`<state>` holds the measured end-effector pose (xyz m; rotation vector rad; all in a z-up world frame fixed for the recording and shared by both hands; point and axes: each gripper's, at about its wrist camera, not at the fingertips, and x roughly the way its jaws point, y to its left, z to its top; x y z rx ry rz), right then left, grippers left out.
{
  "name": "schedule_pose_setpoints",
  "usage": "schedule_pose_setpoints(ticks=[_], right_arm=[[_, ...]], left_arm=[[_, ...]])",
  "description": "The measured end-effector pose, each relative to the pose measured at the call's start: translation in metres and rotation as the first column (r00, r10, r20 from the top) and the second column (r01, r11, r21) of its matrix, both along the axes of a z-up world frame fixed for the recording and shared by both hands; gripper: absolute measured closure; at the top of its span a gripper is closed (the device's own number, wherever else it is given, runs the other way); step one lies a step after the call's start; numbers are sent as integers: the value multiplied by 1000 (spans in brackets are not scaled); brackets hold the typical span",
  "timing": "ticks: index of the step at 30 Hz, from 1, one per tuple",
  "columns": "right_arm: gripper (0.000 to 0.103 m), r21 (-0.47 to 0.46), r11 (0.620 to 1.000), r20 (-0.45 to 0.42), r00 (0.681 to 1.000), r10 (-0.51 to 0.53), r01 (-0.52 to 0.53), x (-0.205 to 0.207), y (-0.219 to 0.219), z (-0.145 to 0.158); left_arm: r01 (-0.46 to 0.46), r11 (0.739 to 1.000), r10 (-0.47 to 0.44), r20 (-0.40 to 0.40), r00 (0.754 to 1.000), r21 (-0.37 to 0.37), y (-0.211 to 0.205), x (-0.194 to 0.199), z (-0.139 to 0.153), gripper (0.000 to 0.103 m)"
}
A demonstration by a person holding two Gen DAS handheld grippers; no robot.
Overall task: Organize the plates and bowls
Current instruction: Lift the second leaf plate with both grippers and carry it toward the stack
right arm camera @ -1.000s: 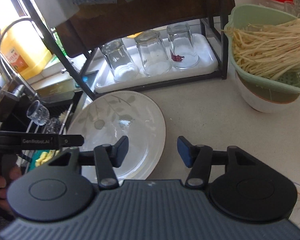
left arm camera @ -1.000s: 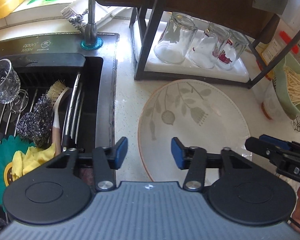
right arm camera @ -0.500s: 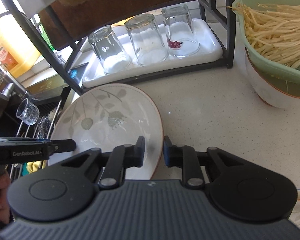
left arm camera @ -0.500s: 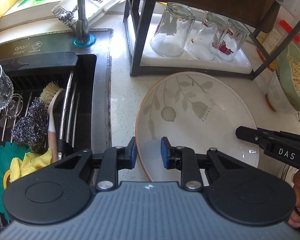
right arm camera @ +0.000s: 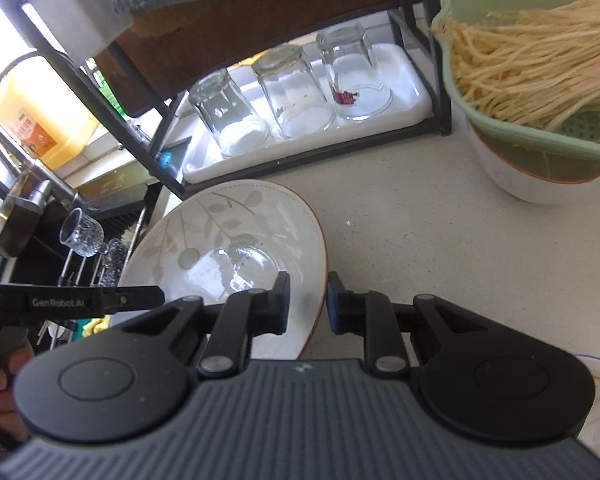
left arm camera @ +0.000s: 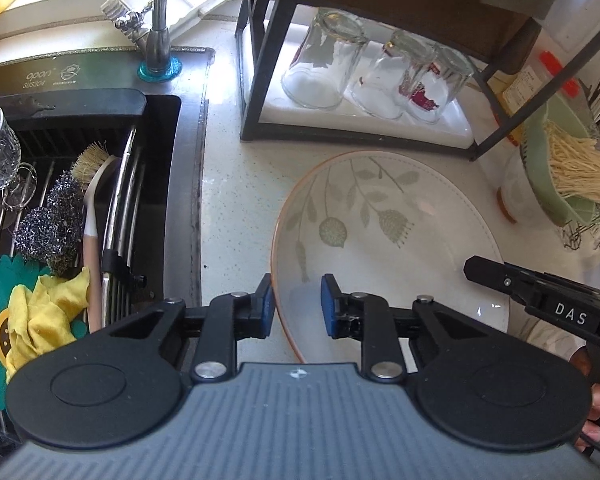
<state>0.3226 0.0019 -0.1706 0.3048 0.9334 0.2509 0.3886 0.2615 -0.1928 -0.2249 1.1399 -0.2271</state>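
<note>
- Because the plate (left arm camera: 384,236) is wide and shallow, each set of tongs takes an opposite rim.
- Left tongs (left arm camera: 296,304), just closed, straddle its left edge by the sink (left arm camera: 100,184).
- Plate sits on the counter (right arm camera: 420,232) before the rack (right arm camera: 300,152).
- Right tongs (right arm camera: 306,302), just closed, pinch its right rim, probably for a level lift.

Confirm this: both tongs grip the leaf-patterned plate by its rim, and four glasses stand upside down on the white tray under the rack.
Wrong on the count: three glasses stand upside down on the white tray, as the right wrist view shows. The rest holds: the left tongs and right tongs both grip the plate by its rim.
</note>
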Motion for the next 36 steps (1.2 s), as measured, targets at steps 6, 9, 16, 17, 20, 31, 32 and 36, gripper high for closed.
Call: schedule_pose_setpoints(ticks=[6, 9, 16, 17, 20, 31, 32, 36], right_arm=[[81, 26, 1000, 30, 999, -10, 10, -19, -10, 20], [81, 22, 1000, 57, 998, -6, 5, -31, -16, 33], [81, 55, 998, 99, 995, 1, -7, -55, -38, 57], [81, 57, 998, 107, 994, 3, -10, -59, -43, 60], [81, 72, 997, 111, 994, -3, -5, -69, -55, 66], [81, 92, 995, 101, 994, -47, 38, -108, -96, 59], [81, 95, 994, 94, 994, -54, 45, -111, -100, 55], [81, 116, 991, 46, 996, -79, 73, -120, -116, 39]], left_arm=[[-12, 1000, 12, 9, 1000, -17, -5, -19, 26, 76], [-28, 999, 29, 29, 999, -31, -8, -31, 44, 76], [-88, 994, 92, 67, 994, -59, -24, -59, 78, 76], [-87, 994, 92, 72, 993, -63, -28, -63, 82, 76], [-81, 994, 87, 82, 993, -75, -38, -74, 90, 76], [-48, 995, 54, 80, 995, -86, -80, -105, 92, 76], [-44, 995, 50, 76, 996, -86, -84, -107, 91, 76], [-38, 996, 43, 61, 997, -83, -98, -112, 81, 76]])
